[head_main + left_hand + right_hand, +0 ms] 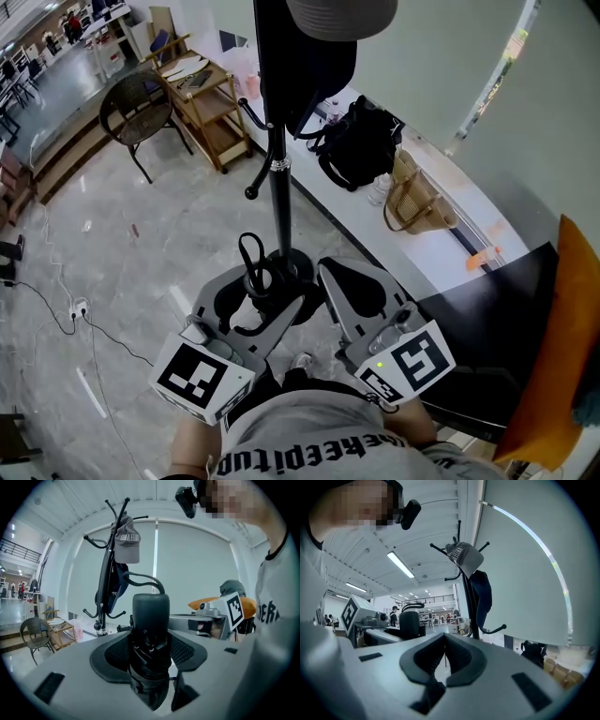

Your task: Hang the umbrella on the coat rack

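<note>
A folded black umbrella (150, 639) stands upright between the jaws of my left gripper (256, 287), which is shut on it; its strap loop (250, 253) sticks up above the jaws. In the left gripper view the loop (142, 579) curls over the handle top. The black coat rack (279, 187) rises just beyond both grippers, its pole (105, 581) carrying a grey cap (126, 540) and a dark garment (323, 66). My right gripper (325, 270) is beside the left one, right of the pole, shut with nothing in it. From the right gripper view the rack (471, 597) and cap (465, 557) stand ahead.
A black bag (361, 145) and a tan woven bag (413, 197) sit on the low white ledge behind the rack. A wooden cart (204, 101) and a wicker chair (139, 108) stand at the upper left. Cables (75, 309) trail on the floor. An orange object (561, 347) is at the right.
</note>
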